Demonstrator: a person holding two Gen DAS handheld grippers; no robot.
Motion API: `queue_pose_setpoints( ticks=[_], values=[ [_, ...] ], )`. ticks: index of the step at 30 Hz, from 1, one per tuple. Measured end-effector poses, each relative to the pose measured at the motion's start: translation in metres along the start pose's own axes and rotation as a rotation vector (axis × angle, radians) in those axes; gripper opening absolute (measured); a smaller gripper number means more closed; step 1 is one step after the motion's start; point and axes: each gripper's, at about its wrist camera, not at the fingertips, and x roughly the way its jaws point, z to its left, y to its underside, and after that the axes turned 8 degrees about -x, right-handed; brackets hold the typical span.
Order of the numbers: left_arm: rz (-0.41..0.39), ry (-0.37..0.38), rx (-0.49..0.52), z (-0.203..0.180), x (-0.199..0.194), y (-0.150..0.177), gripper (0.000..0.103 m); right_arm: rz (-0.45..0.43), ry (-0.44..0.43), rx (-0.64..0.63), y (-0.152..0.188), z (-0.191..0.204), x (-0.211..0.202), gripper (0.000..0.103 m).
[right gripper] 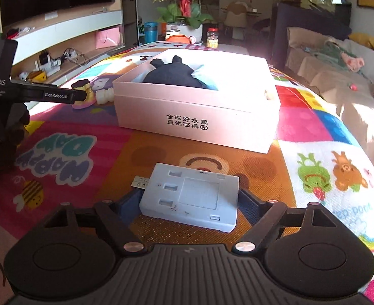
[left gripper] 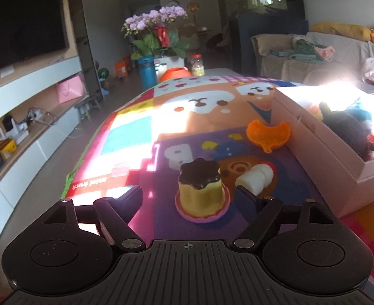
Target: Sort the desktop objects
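Pick-up step: left gripper (left gripper: 187, 198) spread around the pudding toy (left gripper: 200, 190), right gripper (right gripper: 188, 200) spread around the grey device (right gripper: 190, 198) on the play mat (right gripper: 313, 127); next, each closes and carries to the box (right gripper: 194, 111).

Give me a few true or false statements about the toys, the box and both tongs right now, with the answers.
1. The yellow pudding toy with a brown top stands between the open left tongs. True.
2. The right tongs are empty. False: the pale grey flat plastic device lies between them.
3. The pink cardboard box has its lid on. False: it is open, with a black plush toy inside.
4. The orange plastic mould lies beside the box. True.
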Motion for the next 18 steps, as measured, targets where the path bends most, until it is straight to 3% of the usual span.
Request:
queue_pose_setpoints(
  ticks=[4,6,7,12,18],
  values=[
    [0.054,0.001,-0.024,0.002,0.021,-0.007,0.073,-0.011,-0.021,0.026,0.004,0.001,0.006,0.094],
    [0.056,0.007,-0.008,0.0,0.02,-0.008,0.059,-0.016,-0.035,0.033,0.004,0.0,0.006,0.098],
    [0.057,0.014,0.004,-0.001,0.018,-0.008,0.048,-0.012,-0.042,0.041,0.004,-0.001,0.007,0.099],
    [0.056,0.071,0.055,-0.012,-0.007,-0.001,0.044,-0.013,-0.062,0.05,0.004,-0.002,0.009,0.103],
    [0.039,0.255,0.079,-0.025,-0.067,0.018,0.044,-0.008,-0.055,0.042,0.004,-0.001,0.01,0.103]
  ],
)
